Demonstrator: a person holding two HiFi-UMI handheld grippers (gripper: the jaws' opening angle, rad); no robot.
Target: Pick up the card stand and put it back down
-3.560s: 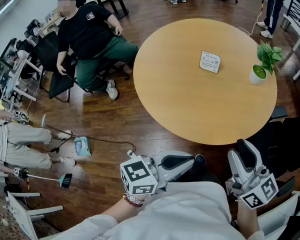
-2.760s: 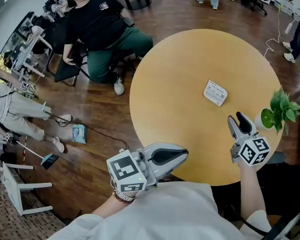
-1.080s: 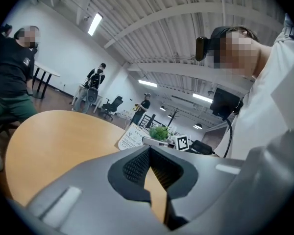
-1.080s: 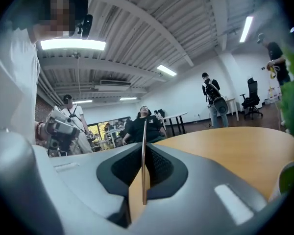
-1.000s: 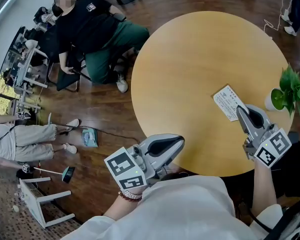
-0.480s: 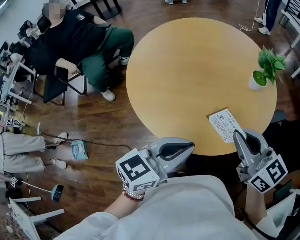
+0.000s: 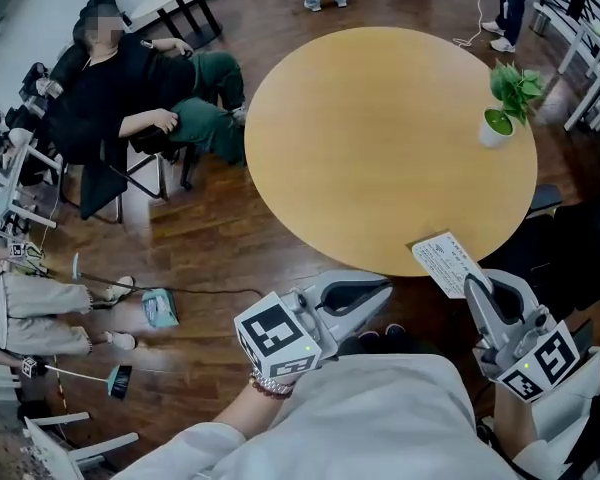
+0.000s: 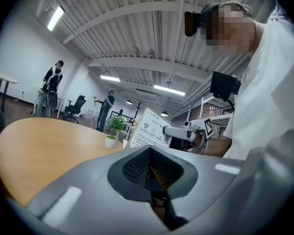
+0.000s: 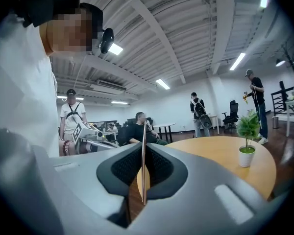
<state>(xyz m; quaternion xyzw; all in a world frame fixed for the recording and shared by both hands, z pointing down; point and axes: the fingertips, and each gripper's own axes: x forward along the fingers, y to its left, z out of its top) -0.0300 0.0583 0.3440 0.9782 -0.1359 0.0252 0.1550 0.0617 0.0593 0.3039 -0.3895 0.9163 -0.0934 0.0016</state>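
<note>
Your right claw (image 7: 478,288) clamps the white printed card stand (image 7: 443,263) at the near rim of the round wooden counter (image 7: 380,138). Your left claw (image 7: 377,290), closed on nothing, hangs over dark plank floor (image 7: 210,238). A small green potted plant (image 7: 501,108) stands opposite.

Round wood table (image 7: 380,138) w/ small potted plant (image 7: 502,108) nr far-right edge; person in black (image 7: 120,93) seated left.

Print on the card stand (image 7: 446,264) is too small to read from the head view, its near end is buried in the right gripper (image 7: 479,288), and that gripper's view only gives its thin edge. The person (image 7: 38,306) at left is cut to legs
</note>
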